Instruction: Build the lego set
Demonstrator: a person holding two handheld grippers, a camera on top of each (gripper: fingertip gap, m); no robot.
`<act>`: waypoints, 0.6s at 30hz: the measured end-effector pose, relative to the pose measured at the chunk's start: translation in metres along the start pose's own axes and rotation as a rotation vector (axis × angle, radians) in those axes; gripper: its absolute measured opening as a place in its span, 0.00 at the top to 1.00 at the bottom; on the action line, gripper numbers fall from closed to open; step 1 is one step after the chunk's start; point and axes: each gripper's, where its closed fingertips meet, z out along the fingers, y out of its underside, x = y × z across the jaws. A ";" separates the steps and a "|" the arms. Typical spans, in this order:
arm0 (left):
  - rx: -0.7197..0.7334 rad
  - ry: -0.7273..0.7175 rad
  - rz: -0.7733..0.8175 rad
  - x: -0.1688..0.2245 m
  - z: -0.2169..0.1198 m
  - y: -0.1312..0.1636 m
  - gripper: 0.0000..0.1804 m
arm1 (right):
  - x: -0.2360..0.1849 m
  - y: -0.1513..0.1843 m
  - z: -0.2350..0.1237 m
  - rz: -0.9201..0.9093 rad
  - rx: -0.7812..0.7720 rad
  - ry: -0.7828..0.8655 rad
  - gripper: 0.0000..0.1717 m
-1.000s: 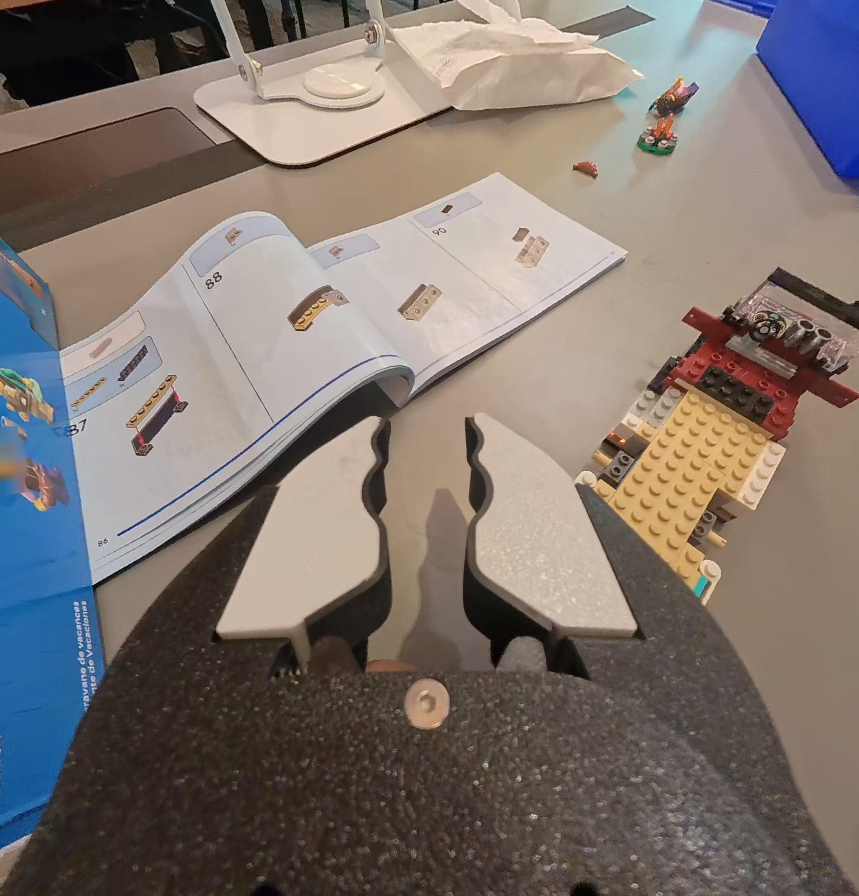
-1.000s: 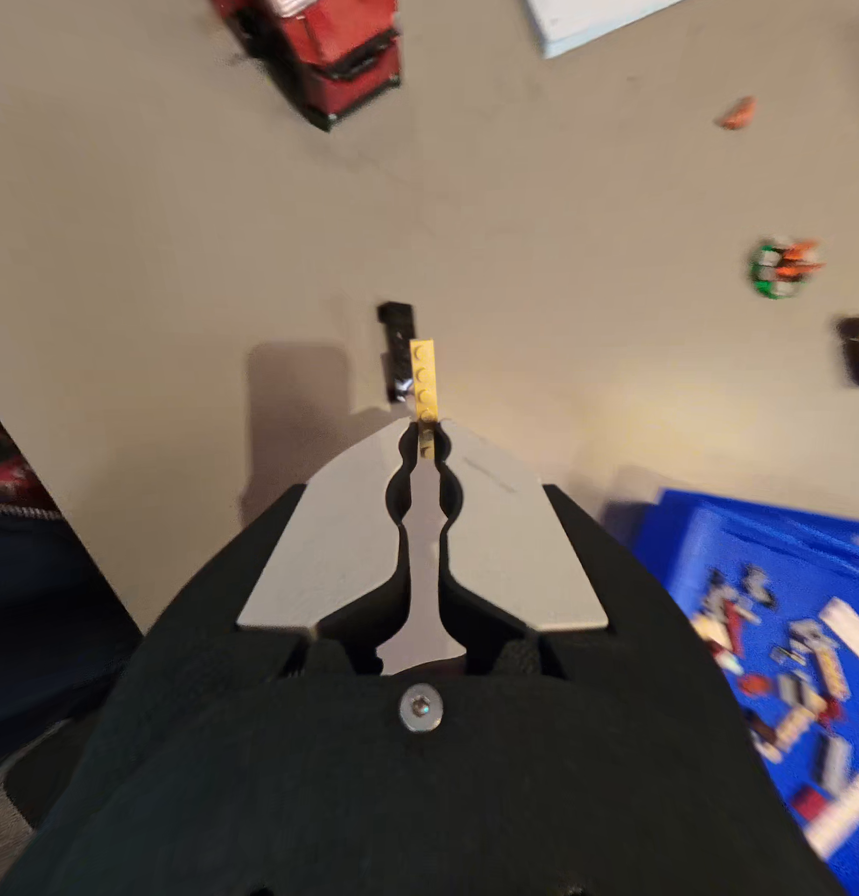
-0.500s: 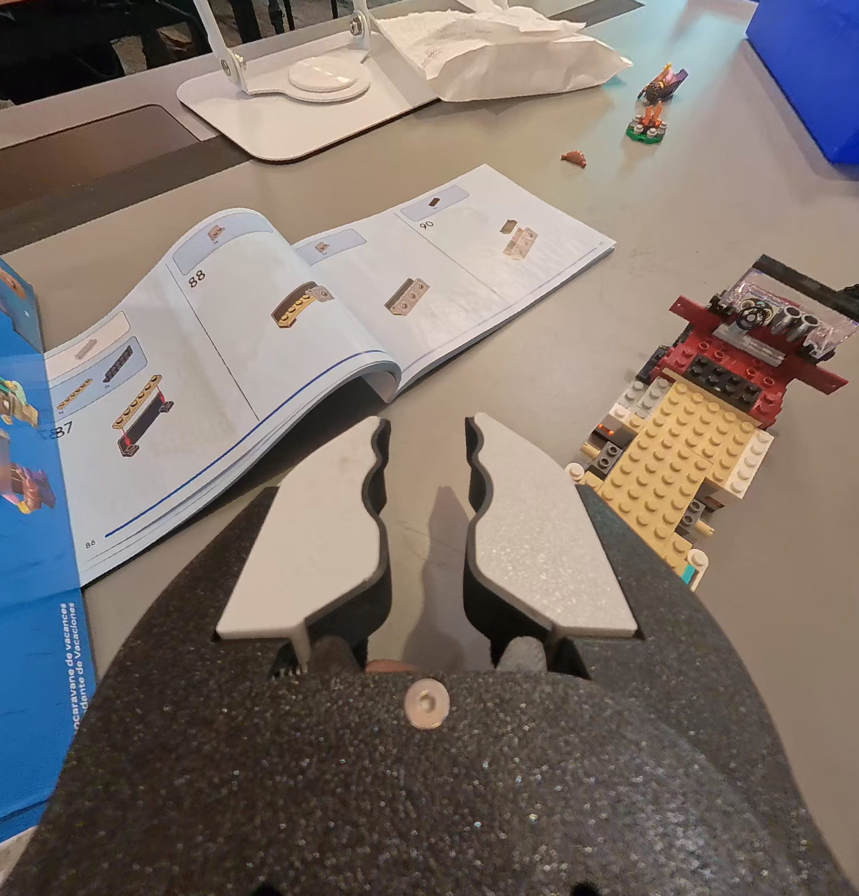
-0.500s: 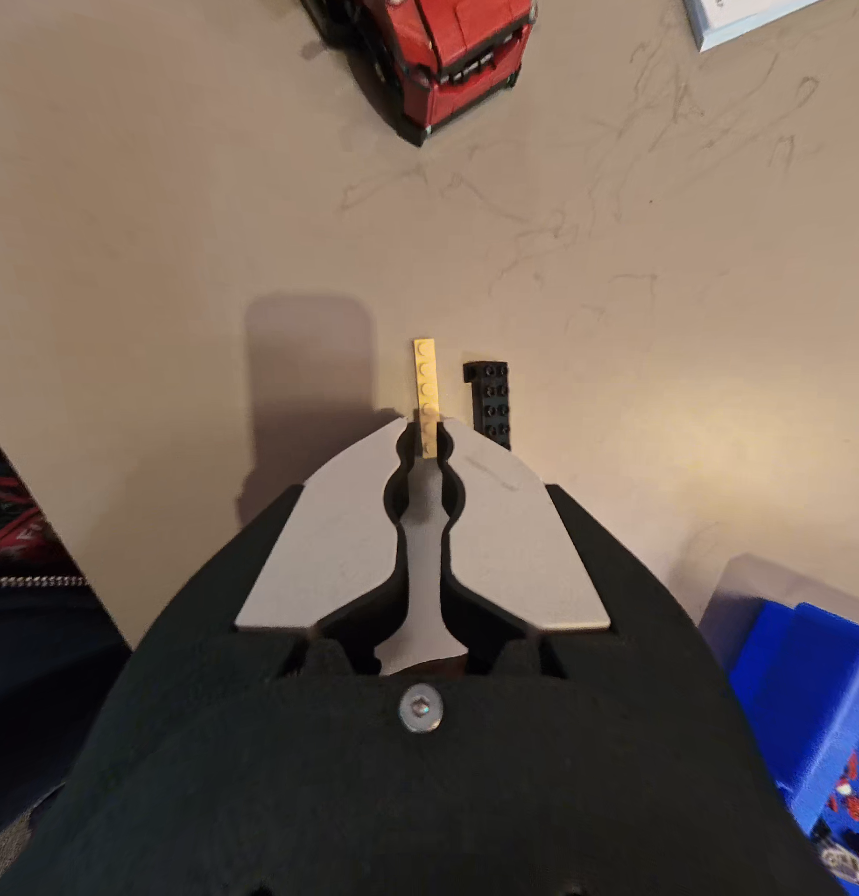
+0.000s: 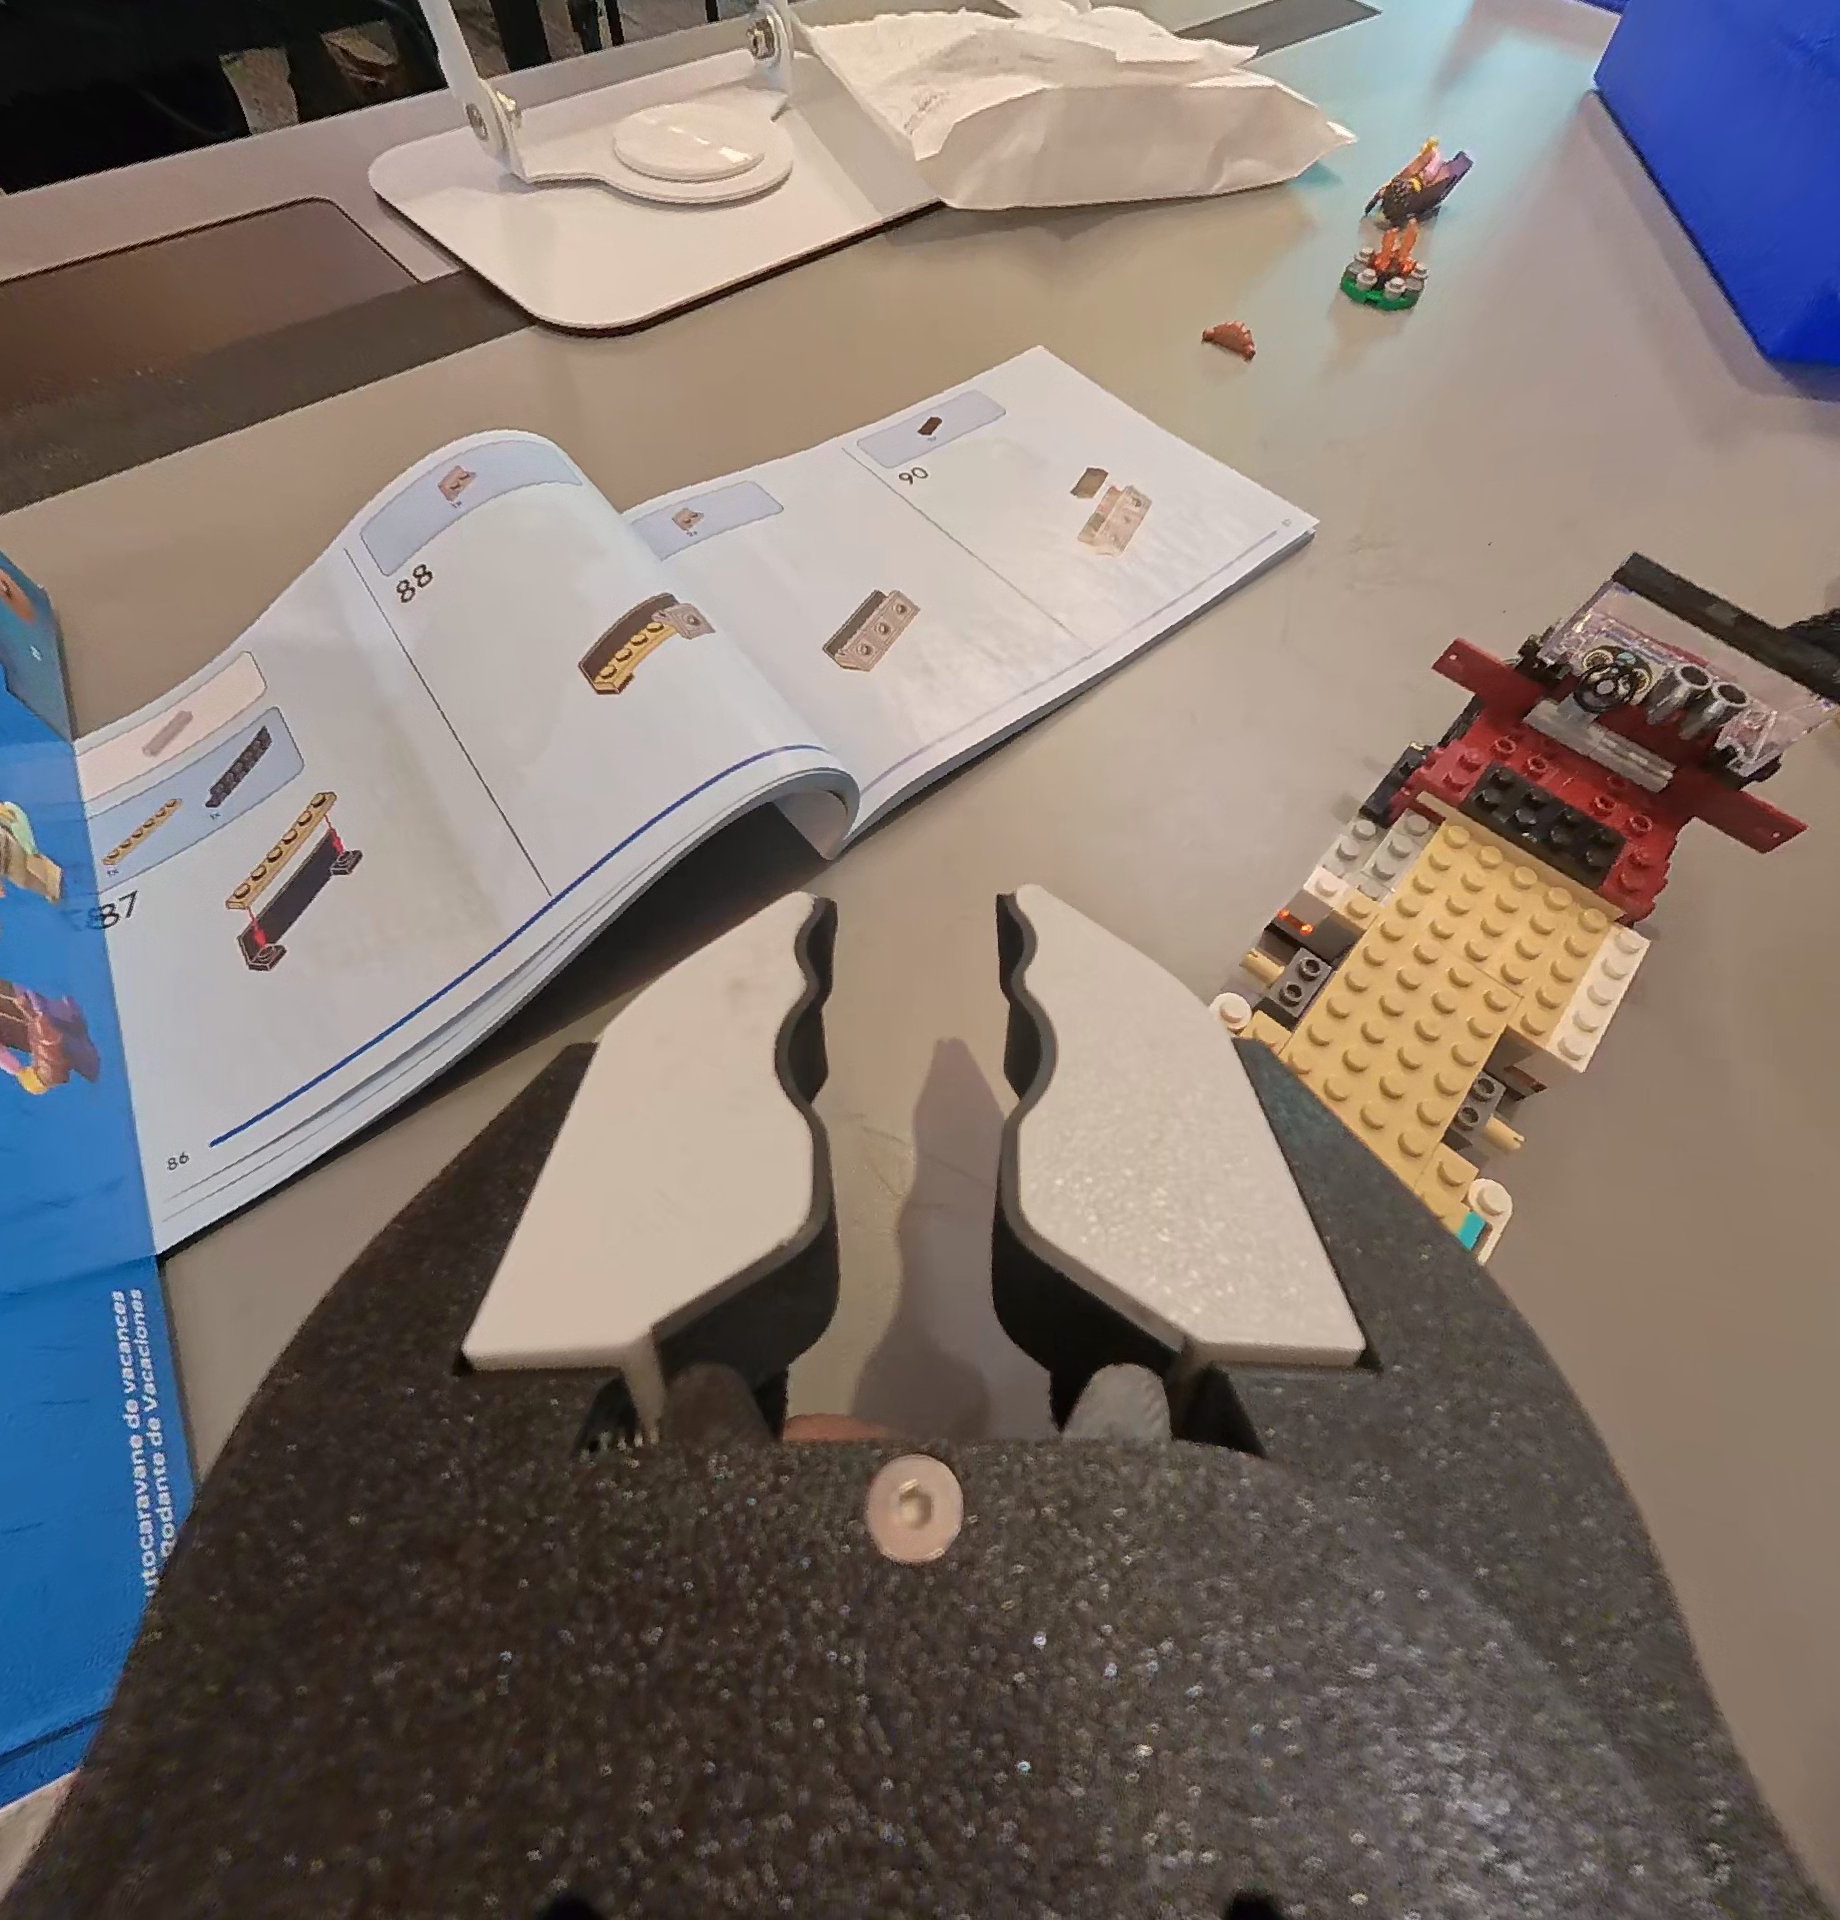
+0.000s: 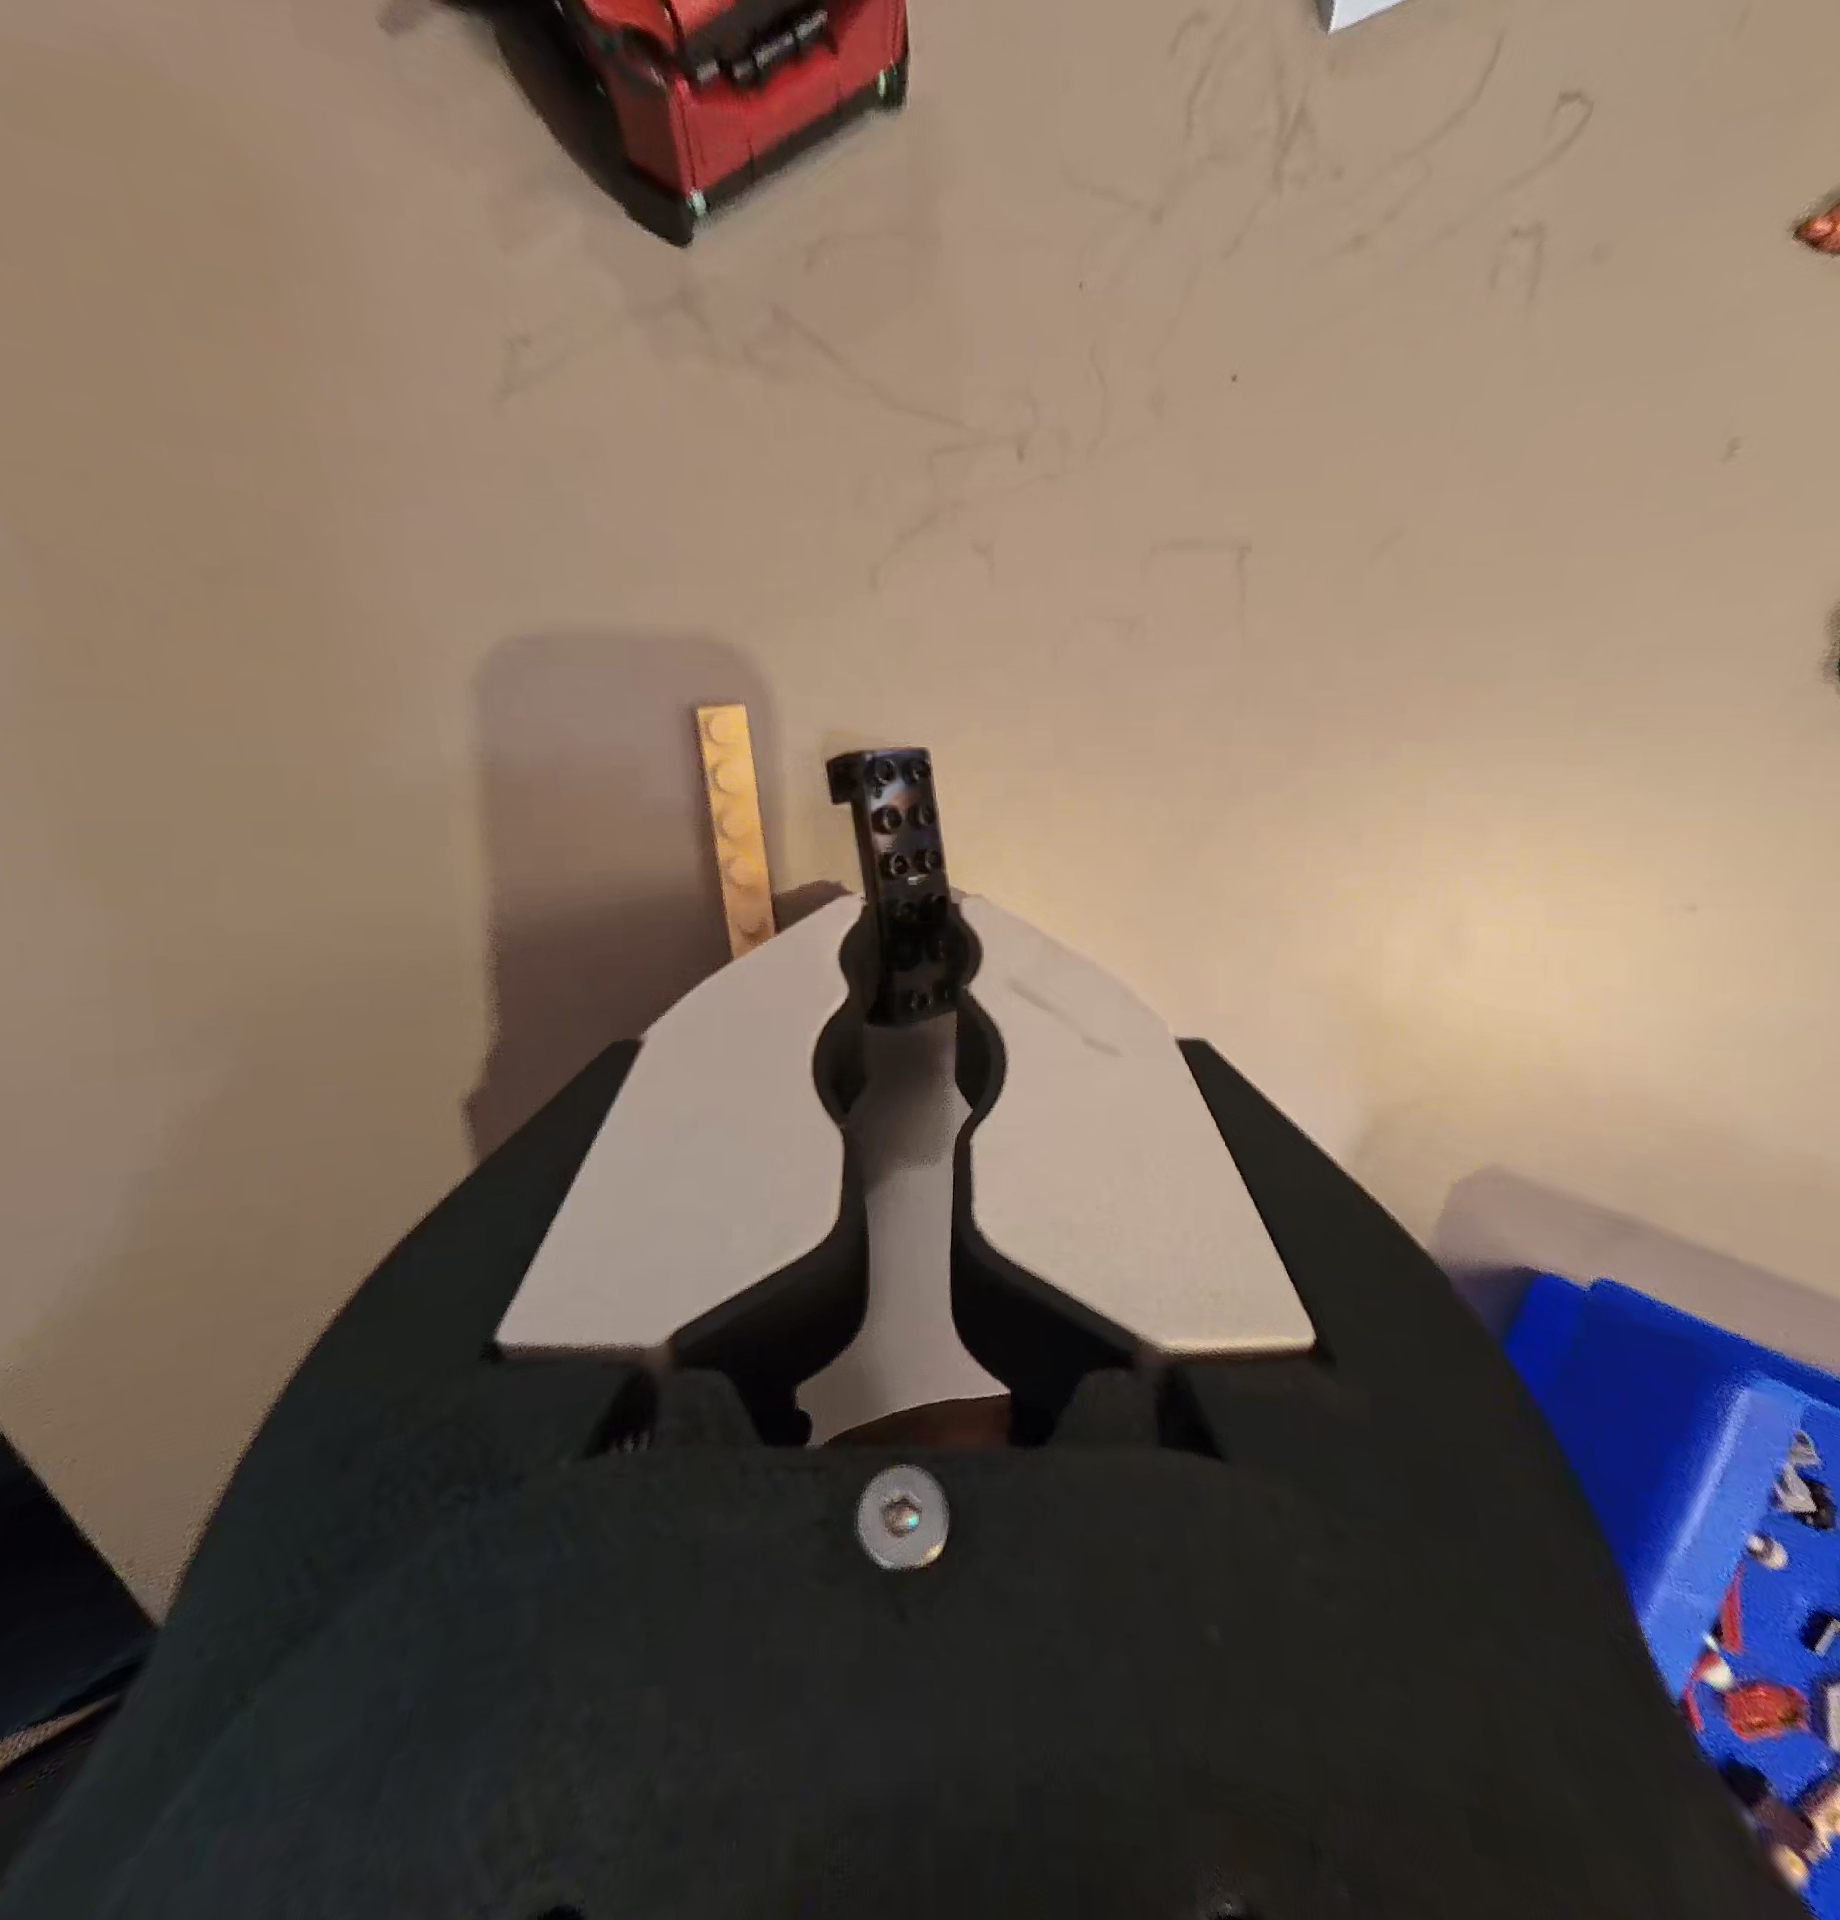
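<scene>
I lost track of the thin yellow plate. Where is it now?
In the right wrist view, the yellow plate lies flat on the table, just left of the black brick between the right gripper's jaws.

My left gripper (image 5: 916, 914) has a wide black housing with a grainy, speckled foam-like surface, rounded like a dome toward the fingers. Its two fingers (image 5: 687, 1122) are flat light grey plates with wavy inner edges backed by dark padding. A single round silver screw (image 5: 914, 1507) sits on the centre line below them. My right gripper (image 6: 911, 914) is built the same: matt black housing, pale grey scalloped fingers (image 6: 1092, 1122) with black pads, and a silver hex-socket screw (image 6: 902, 1517).
</scene>
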 end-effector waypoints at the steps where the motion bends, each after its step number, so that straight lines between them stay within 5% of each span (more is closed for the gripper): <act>1: 0.001 0.001 0.001 0.000 0.000 0.000 0.83 | -0.001 -0.002 0.001 0.006 0.005 -0.009 0.93; 11: 0.187 0.053 0.057 0.016 -0.017 -0.032 0.83 | -0.012 -0.046 -0.016 0.240 0.298 -0.188 0.97; 18: 0.359 0.352 0.045 0.090 -0.042 -0.063 0.87 | -0.041 -0.099 -0.041 0.409 0.581 -0.490 0.97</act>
